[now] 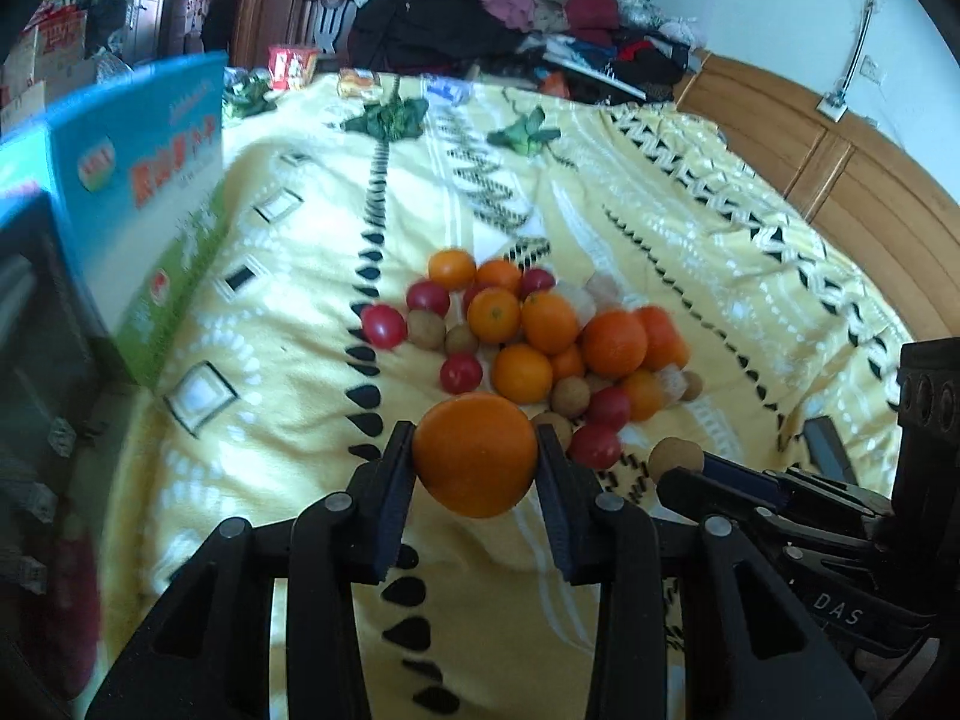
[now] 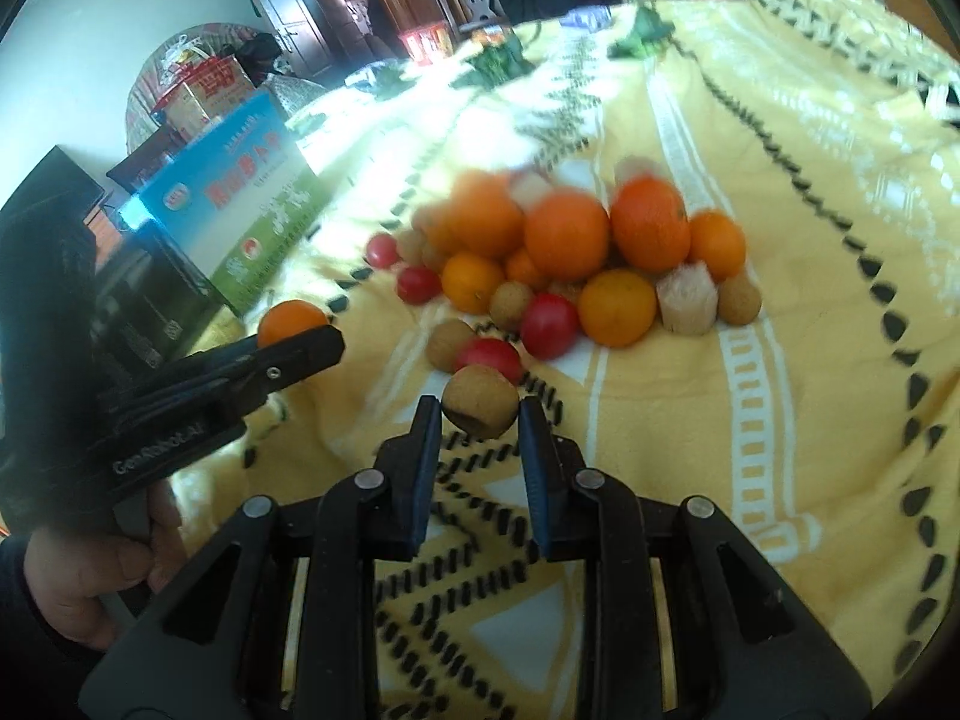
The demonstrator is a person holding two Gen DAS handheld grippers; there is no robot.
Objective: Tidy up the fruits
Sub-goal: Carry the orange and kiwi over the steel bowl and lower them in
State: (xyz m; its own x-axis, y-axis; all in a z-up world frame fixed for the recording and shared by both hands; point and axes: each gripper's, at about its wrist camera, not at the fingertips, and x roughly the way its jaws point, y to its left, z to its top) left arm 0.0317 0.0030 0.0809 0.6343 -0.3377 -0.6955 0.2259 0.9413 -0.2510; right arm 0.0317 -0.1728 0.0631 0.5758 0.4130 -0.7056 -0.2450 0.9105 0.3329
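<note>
The left gripper jaws clamp one orange; the right gripper jaws clamp one brown longan. Both hang above a yellow patterned bedspread, near a pile of about ten oranges, six cherry tomatoes and several longans.

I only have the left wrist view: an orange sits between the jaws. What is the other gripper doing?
Observer: The right gripper holds a small brown fruit between its jaws, lifted above the yellow blanket.
Reviewer: Anything beside the pile I can't make out?
Observer: A pale bristly brush head stands at the near right edge of the fruit pile, touching an orange.
Reviewer: Who holds the left gripper?
Observer: A bare hand grips its handle; the left gripper carries the orange near the blue-green box.
</note>
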